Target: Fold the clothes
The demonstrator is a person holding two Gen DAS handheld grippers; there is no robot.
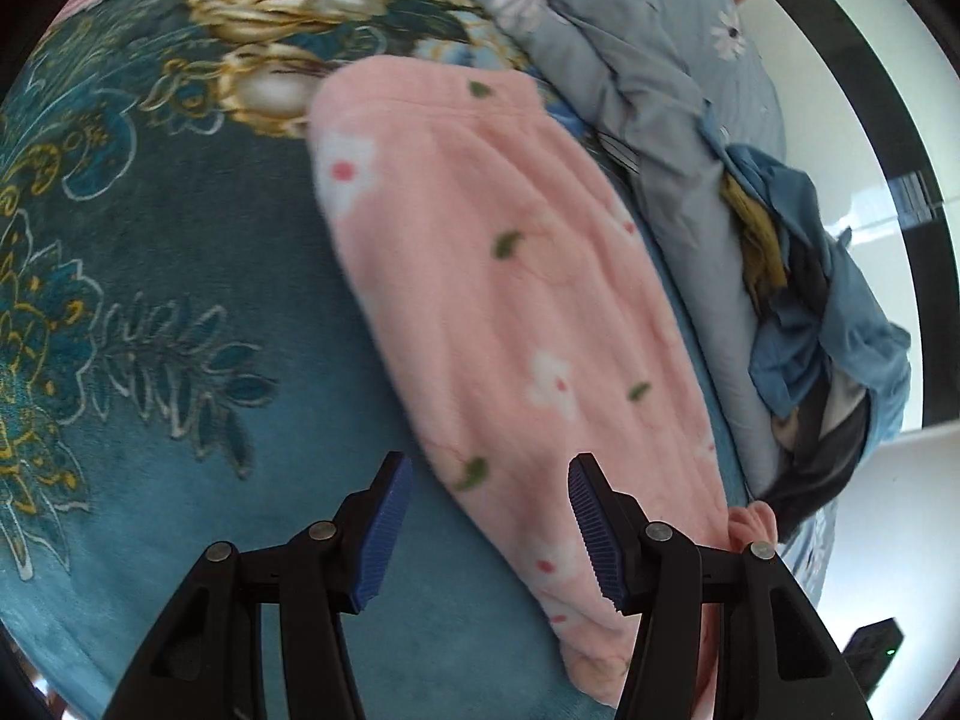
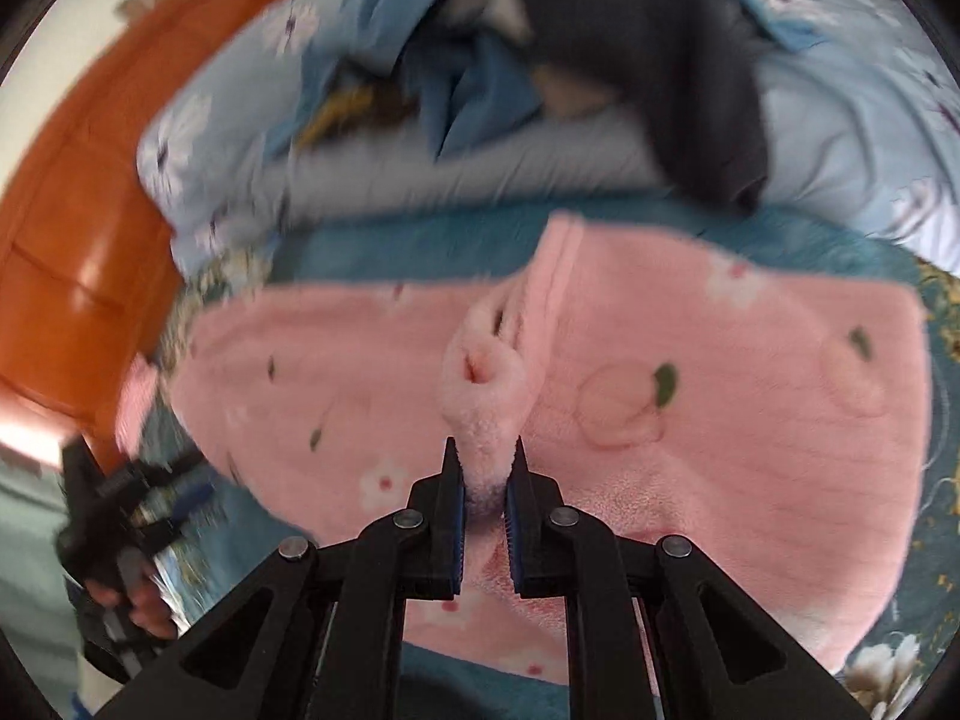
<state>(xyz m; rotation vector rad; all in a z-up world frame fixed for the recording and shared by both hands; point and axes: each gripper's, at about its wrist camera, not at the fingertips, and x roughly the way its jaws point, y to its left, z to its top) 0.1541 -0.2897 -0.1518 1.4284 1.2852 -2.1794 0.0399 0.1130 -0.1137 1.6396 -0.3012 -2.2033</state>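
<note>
Right tongs pinch a bunched fold of pink fleece garment on the bed; left tongs hover spread.

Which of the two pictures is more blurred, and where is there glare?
Right wrist view: strong motion blur on the clothes pile and orange wood; the right gripper stays sharp, shut on the pink garment. Left wrist view: mostly sharp; overexposed white area at right.
</note>
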